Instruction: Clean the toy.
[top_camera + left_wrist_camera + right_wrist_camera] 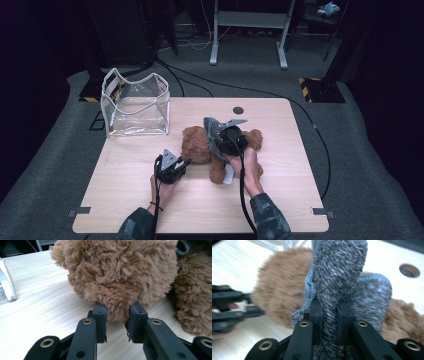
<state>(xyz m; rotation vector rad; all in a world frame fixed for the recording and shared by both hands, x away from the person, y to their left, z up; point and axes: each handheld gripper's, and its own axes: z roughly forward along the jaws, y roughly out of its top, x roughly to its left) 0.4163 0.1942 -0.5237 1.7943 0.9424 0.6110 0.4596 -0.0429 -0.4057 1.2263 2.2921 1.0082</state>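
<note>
Left tongs: nearest the bench's near edge, left of middle, jaws pinching a tuft of fur at the bear's left end; in the left gripper view the fur sits squeezed between both pads.
Right tongs: over the bear, pressed together on a grey cloth; in the right gripper view the cloth stands up between the jaws.
Bear: brown plush, lying on the bench just right of middle, toward the far edge; its fur rests on the wood.
Cloth: fuzzy grey knit, draped against the bear's top, a fold hanging to one side.
Bag: clear plastic, white trim, open top, at the far left corner, apart from the bear.
Bench: light wood, with a round hole near the far edge.
Hands: left and right come in from the near edge.
</note>
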